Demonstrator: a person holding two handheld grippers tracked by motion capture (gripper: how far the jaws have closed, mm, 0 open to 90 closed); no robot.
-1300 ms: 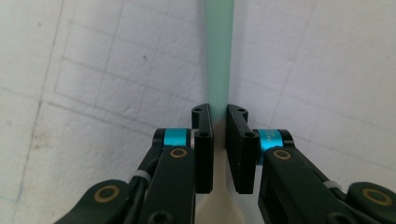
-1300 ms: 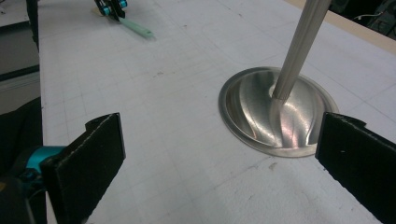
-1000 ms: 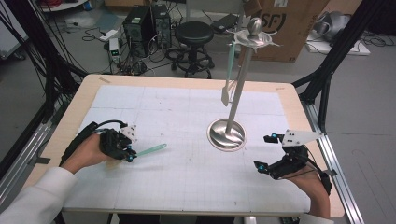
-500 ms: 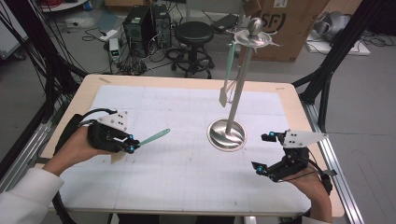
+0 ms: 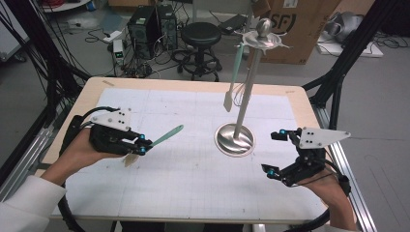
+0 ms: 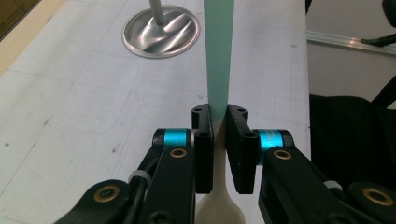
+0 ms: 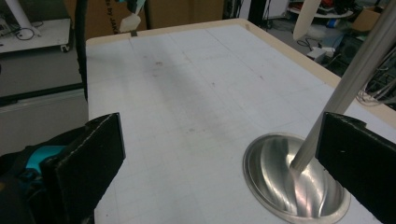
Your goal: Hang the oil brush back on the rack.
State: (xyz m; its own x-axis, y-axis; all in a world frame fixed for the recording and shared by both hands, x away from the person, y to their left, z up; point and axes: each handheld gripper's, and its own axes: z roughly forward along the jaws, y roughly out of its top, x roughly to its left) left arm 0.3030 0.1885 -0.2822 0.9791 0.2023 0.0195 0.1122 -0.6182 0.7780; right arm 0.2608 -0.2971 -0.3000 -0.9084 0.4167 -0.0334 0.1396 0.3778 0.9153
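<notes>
Left hand-held gripper (image 5: 143, 148) pinches the mint-green and cream flat spatula (image 5: 167, 136); right hand-held gripper (image 5: 276, 153) gapes wide. Hanging it on the tall silver metal stand (image 5: 235, 139) is left, I think.

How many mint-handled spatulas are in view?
2: one spatula is clamped in the left gripper above the table; the hanging spatula dangles from the steel stand.

Matt mint plastic spatula (image 6: 219, 56), shiny polished metal stand (image 5: 235, 139), matt white gridded table (image 5: 183, 183)
</notes>
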